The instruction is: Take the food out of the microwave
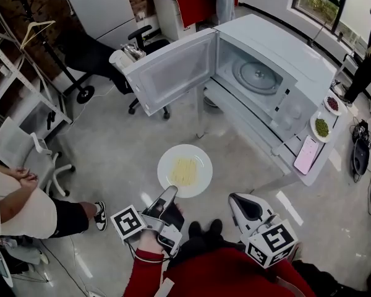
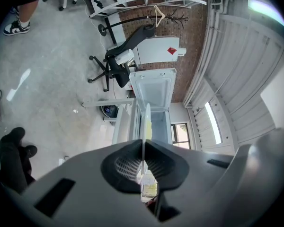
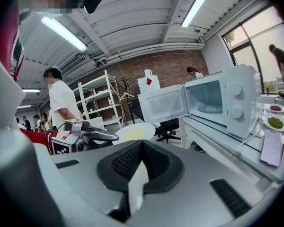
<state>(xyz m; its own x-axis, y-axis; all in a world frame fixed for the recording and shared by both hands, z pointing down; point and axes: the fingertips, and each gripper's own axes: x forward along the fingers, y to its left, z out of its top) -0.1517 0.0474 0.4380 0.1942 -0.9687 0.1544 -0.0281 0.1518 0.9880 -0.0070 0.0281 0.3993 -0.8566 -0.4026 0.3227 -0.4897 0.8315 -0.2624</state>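
A white plate of yellow food [image 1: 185, 171] hangs over the floor, out in front of the microwave [image 1: 269, 73]. My left gripper [image 1: 170, 195] is shut on the plate's near rim. In the left gripper view the plate [image 2: 146, 122] shows edge-on, pinched between the jaws of the left gripper [image 2: 143, 151]. The microwave door [image 1: 170, 73] stands wide open and the glass turntable [image 1: 257, 76] inside is bare. My right gripper [image 1: 240, 201] is shut with nothing in it, to the right of the plate. The right gripper view shows the right gripper [image 3: 141, 145], the plate [image 3: 132, 132] and the microwave [image 3: 217, 98].
The white table [image 1: 278, 138] under the microwave also carries a small dish of red food [image 1: 332, 103], a dish of green food [image 1: 321, 127] and a pink phone [image 1: 307, 155]. A black office chair [image 1: 89, 57] stands beyond the door. A person [image 1: 18, 206] and a white chair [image 1: 21, 147] are at the left.
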